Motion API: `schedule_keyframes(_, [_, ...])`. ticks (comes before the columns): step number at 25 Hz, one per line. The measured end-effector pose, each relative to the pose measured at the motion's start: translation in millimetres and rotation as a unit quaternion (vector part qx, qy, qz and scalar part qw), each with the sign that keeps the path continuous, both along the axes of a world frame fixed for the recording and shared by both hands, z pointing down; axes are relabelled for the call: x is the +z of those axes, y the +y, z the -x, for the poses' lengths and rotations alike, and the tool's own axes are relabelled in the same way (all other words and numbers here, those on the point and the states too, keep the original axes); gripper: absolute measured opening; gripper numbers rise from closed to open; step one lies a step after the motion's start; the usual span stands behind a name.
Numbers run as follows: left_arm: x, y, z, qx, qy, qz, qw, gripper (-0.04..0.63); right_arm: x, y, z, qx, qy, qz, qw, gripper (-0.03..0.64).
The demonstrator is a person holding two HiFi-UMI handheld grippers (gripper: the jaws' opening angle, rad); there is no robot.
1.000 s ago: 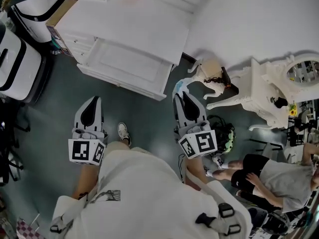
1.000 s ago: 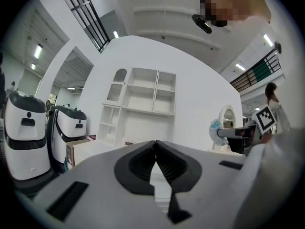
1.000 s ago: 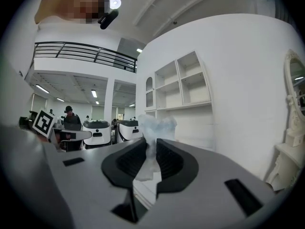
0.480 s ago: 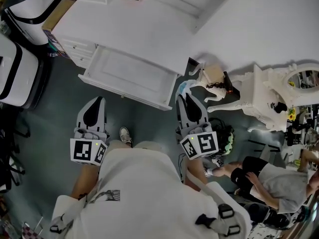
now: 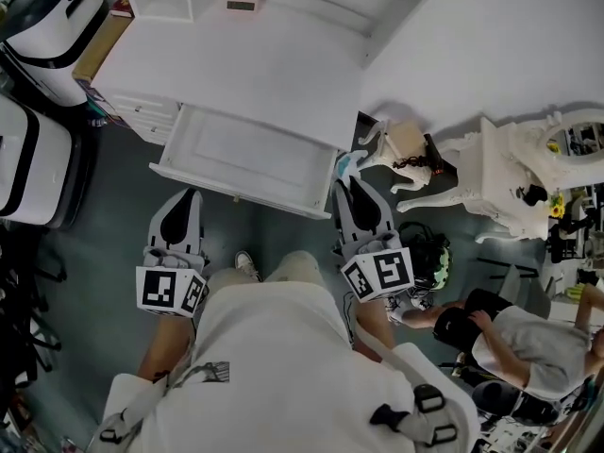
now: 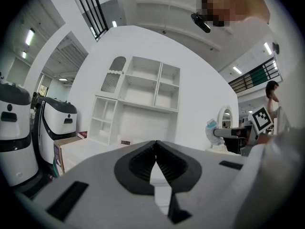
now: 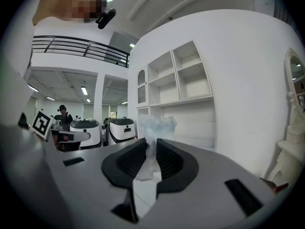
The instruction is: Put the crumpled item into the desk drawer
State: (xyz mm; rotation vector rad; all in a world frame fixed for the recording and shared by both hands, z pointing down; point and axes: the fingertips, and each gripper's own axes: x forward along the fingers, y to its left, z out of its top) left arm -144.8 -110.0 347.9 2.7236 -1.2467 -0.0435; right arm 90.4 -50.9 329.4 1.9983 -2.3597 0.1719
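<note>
Grasping the crumpled item (image 7: pixel 156 124), a pale bluish wad of thin plastic, in the right gripper (image 7: pixel 151 143). Pads clenched on its lower part, with the crinkled top poking out past the tips. From the head view, held in the air just beside the right end of the open desk drawer (image 5: pixel 236 192), close to the near corner, over dark floor and not inside.

Nothing in the left gripper (image 5: pixel 187 196): jaws clenched tip to tip, with only a sliver of gap further back. Hovering on the near side of the drawer front, toward its left end and apart from it.

Pulled out toward the near side from under a white desk (image 5: pixel 245 64), showing a white panelled bottom. At the far edge of the desktop, a small digital clock (image 5: pixel 241 6) below a white shelf hutch (image 6: pixel 143 94).

At far left, a cardboard box (image 5: pixel 97 45) beside white-and-black machines (image 5: pixel 33 149). To the right, an ornate white dressing table (image 5: pixel 500 173) with an oval mirror. Further near on that side, a seated person (image 5: pixel 538 343).
</note>
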Motion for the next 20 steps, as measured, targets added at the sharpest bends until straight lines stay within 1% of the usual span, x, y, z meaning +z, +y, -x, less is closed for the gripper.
schedule_keyframes(7, [3,-11,-27,0.007,-0.003,0.004,1.0,0.015,2,-6,-23,0.006,0.002,0.001,1.0,0.075])
schedule_keyframes(12, [-10,-26,-50,-0.008,-0.001,-0.01,0.9999,0.015,0,-21,-47,-0.005,0.002,-0.007,1.0,0.075])
schedule_keyframes(17, [-32,-35,-68,-0.018,-0.004,-0.039,0.9991,0.015,-11,-34,-64,-0.017,0.006,-0.026,0.999,0.077])
schedule_keyframes(20, [-36,-36,-76,-0.029,-0.001,-0.044,0.9986,0.015,-10,-38,-73,-0.026,0.009,-0.026,0.999,0.077])
